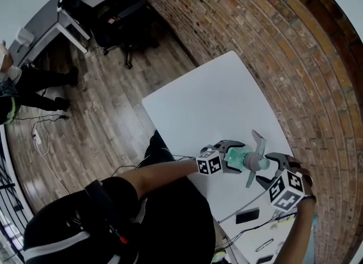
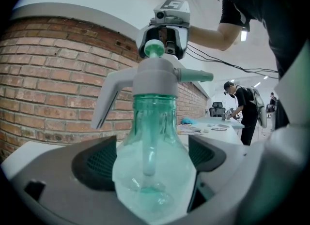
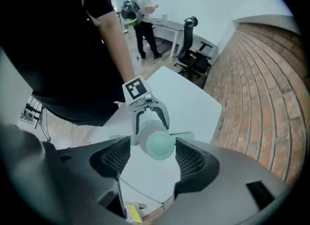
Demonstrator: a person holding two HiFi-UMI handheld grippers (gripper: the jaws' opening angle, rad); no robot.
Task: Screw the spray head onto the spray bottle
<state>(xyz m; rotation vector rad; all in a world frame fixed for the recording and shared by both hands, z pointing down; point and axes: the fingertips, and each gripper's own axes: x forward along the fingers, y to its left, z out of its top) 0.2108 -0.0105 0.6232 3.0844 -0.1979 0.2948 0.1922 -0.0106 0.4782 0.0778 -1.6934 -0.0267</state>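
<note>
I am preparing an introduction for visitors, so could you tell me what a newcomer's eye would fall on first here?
The green spray bottle stands out, clamped in the left claw above the white table, its grey spray head seated on top. The right claw closes on that head from the opposite end, and a brick wall borders the table.

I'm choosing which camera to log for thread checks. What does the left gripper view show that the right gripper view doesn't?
Only the left gripper view: the spray bottle side-on in the left claw, its dip tube, and the trigger of the spray head. Only the right gripper view: the head end-on in the right claw, with the white table beyond. Both: the spray head, the opposite claw past it, and the brick wall.
</note>
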